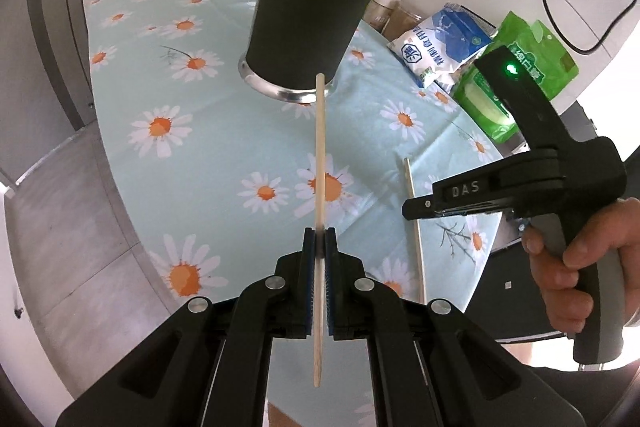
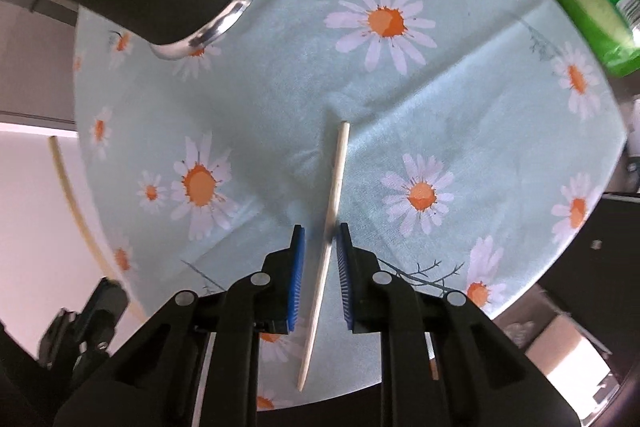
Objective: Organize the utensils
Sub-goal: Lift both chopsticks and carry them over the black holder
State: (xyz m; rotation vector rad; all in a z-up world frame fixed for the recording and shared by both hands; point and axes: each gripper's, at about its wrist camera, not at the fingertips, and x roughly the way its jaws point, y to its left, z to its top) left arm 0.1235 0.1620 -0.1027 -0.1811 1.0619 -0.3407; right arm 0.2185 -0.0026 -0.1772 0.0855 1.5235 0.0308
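Left tool (image 1: pixel 320 233) clamped on a thin pale wooden chopstick (image 1: pixel 319 163), tip pointing ahead at the tall black metal-based utensil holder (image 1: pixel 312 7). Right tool (image 2: pixel 320 233) narrowly open around a second wooden chopstick (image 2: pixel 334 187) lying on the daisy-print surface (image 2: pixel 400 99), touching the right pad.

- Chopstick one (image 1: pixel 320 163): pale wood, clamped lengthwise between blue pads, raised off the cloth, tip toward the holder.
- Chopstick two (image 2: pixel 328 227): pale wood, flat on the cloth.
- Utensil holder (image 1: pixel 312 11): dark cylinder, chrome base, upright, holding wooden utensils.
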